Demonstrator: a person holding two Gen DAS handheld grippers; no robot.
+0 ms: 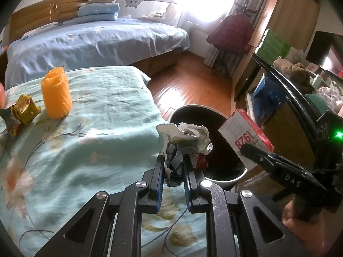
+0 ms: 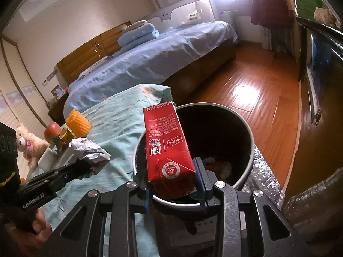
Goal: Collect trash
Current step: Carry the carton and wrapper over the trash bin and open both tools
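So you're at the drop-off step right now: both tongs are loaded and hanging around the bin (image 2: pixel 250 141), nothing let go yet as far as I can tell. Your left gripper (image 1: pixel 173 162) is pinched narrow on a crumpled paper wad (image 1: pixel 184 141), which sticks up past the tips and sits just short of the bin's near rim, still partly over the bedspread (image 1: pixel 96 132). Your right gripper (image 2: pixel 174 175) is clamped at medium width on the red carton (image 2: pixel 167 141), whose far end points out over the bin's mouth. Next move, I'd guess: nudge the left one further ahead so the wad clears the rim, then open both. The carton is stiff, flat-sided cardboard, so it should drop clean; the wad is soft, springy and lumpy and might cling to a pad. The bin is a round, dark, smooth-walled tub with some trash already at the bottom. Still behind on the cloth: an orange ribbed roll (image 1: pixel 56 94) and a gold foil wrapper (image 1: pixel 22 109).
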